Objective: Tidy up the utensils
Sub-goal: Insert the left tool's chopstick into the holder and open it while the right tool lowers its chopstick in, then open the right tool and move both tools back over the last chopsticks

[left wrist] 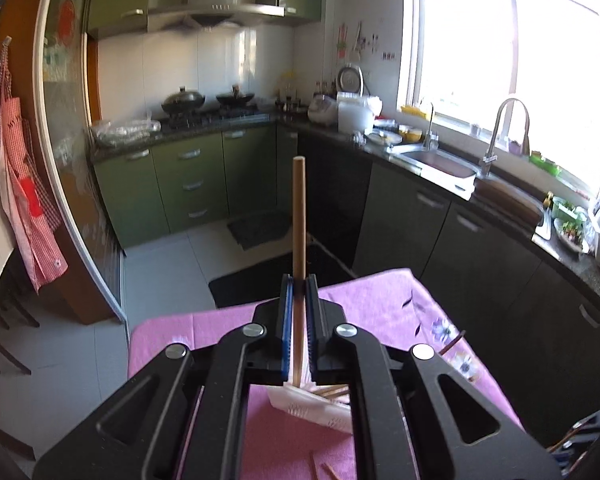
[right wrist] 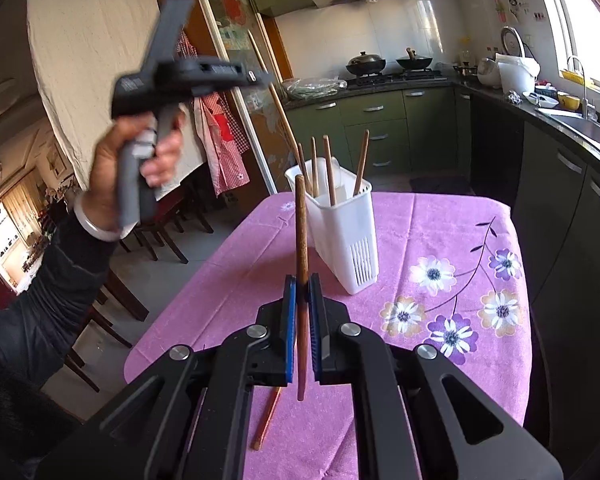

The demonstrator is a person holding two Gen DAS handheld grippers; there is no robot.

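White holder (right wrist: 342,236) blocks table centre – 4 chopsticks (right wrist: 329,170) crowd its mouth; purple cloth (right wrist: 440,232) right side open.

Left gripper (left wrist: 299,280) clamped, raised — right gripper (right wrist: 302,280) clamped

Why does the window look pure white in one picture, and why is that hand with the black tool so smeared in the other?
Left wrist view: the window is overexposed by daylight, so nothing outside shows, and the fisheye lens bends the door frame into a curve. Right wrist view: the raised left gripper and hand are motion-blurred, while the white utensil holder stays sharp.
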